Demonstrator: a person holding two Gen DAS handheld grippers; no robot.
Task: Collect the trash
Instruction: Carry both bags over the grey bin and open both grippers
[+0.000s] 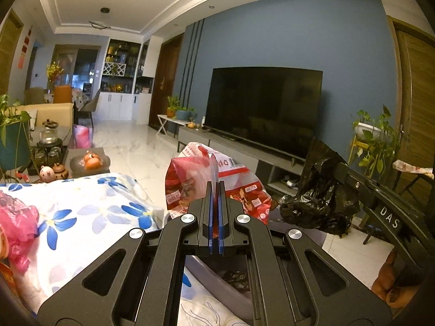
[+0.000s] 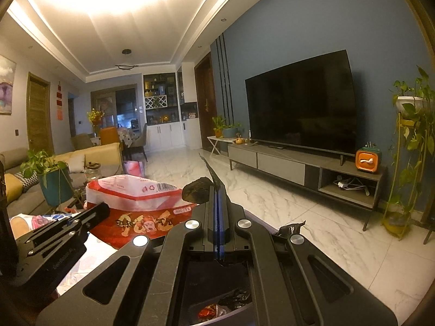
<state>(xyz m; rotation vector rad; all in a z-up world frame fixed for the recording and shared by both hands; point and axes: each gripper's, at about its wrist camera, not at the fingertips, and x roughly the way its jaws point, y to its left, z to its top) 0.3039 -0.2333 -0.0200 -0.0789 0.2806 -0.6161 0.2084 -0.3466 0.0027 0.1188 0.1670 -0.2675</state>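
A red and white snack bag (image 1: 187, 179) hangs in front of my left gripper (image 1: 216, 183), which is shut on its clear edge. To the right, my right gripper (image 1: 341, 168) pinches a crumpled black trash bag (image 1: 320, 201). In the right wrist view my right gripper (image 2: 217, 188) is shut on a thin fold of the black trash bag (image 2: 197, 190), and the snack bag (image 2: 136, 203) is held by my left gripper (image 2: 104, 207) just to its left. Under both grippers is a grey bin (image 1: 206, 274) with wrappers (image 2: 210, 312) inside.
A flowered cloth (image 1: 89, 212) covers the surface at left, with a pink plastic bag (image 1: 16, 222) on it. Behind stand a coffee table with a tea set (image 1: 50, 146) and fruit bowl (image 1: 91, 161). A TV cabinet (image 2: 299, 168) and plant stand (image 2: 407, 163) line the blue wall.
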